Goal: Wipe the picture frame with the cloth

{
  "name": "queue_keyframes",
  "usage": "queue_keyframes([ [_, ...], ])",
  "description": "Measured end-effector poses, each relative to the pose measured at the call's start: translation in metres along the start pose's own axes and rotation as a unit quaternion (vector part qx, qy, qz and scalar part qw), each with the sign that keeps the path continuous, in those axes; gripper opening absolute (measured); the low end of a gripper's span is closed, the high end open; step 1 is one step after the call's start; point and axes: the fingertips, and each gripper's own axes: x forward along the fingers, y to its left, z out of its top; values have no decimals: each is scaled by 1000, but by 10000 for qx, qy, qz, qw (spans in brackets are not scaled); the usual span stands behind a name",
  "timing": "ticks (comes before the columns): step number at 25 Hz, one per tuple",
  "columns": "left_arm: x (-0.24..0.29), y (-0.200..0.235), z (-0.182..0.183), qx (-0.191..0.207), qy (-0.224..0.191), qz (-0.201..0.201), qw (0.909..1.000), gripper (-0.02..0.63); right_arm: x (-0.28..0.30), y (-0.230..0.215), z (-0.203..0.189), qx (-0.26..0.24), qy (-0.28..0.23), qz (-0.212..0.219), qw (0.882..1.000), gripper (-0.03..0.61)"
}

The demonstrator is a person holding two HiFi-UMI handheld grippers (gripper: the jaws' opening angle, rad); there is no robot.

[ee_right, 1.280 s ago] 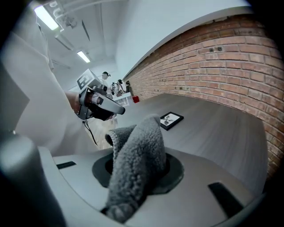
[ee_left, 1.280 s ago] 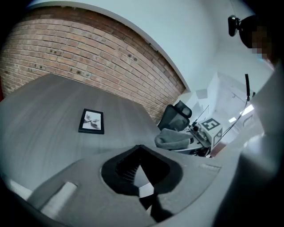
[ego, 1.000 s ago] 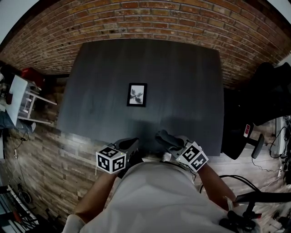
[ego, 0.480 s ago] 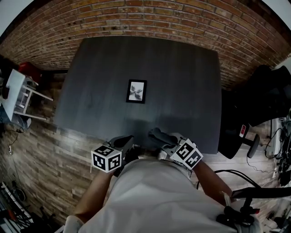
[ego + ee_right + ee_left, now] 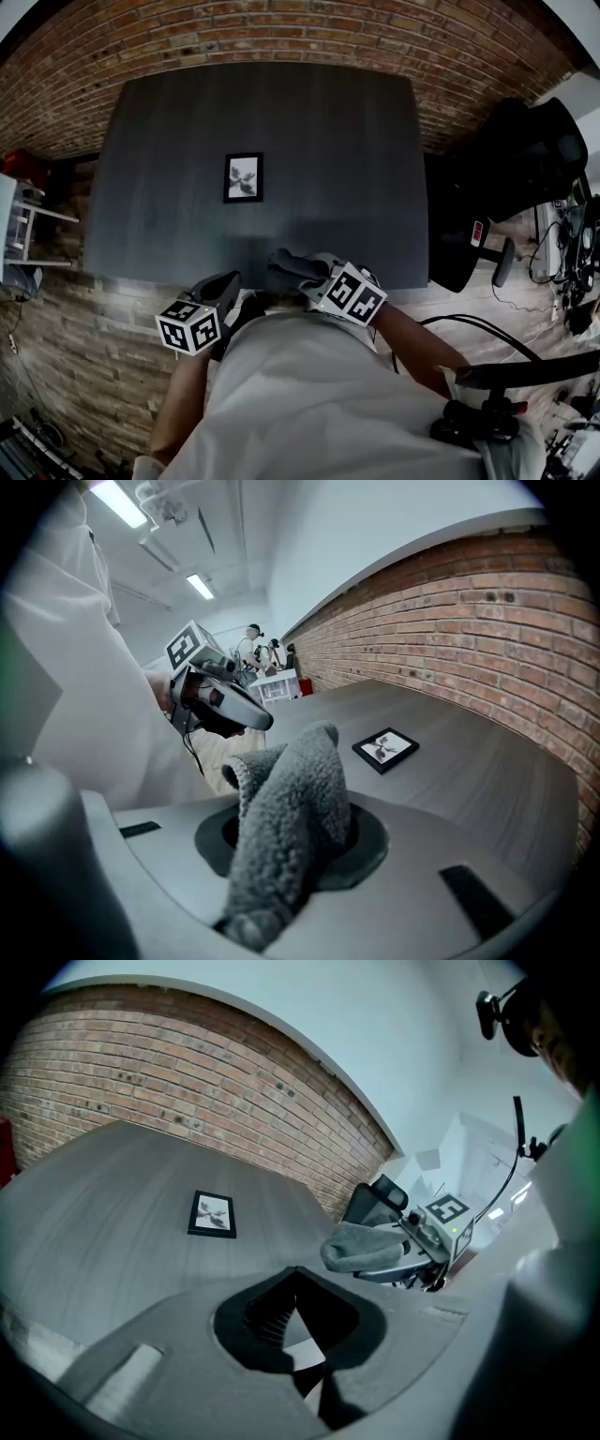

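"What does your right gripper have hold of?"

"My right gripper (image 5: 286,267) is clamped on the cloth (image 5: 286,808). It's a thick grey fleece with a nubbly pile, bunched up and flopping over the jaws. Just beside it, my left gripper (image 5: 223,283) has its jaws pressed fully together with nothing between them."

"And the picture frame?"

"The picture frame (image 5: 243,177) lies flat ahead of both grippers, well apart from them, on the dark grey wood-grain table (image 5: 328,141). It's a small rectangle with a black border around a pale print of a dark sprig. Beyond the table's far edge stands a rough red brick wall (image 5: 281,37)."
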Motion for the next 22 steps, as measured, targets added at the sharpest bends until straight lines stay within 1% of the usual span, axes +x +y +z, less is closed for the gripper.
queue_keyframes([
  [4, 8, 4, 1, 19, 29, -29, 10000, 12, 3, -3, -2, -38, 62, -11, 10000, 83],
  [13, 18, 13, 9, 101, 140, -138, 9998, 12, 7, -13, -1, 80, 141, -86, 9998, 83],
  [22, 20, 44, 24, 184, 198, -236, 9994, 12, 29, -20, 12, 180, 219, -187, 9994, 83],
])
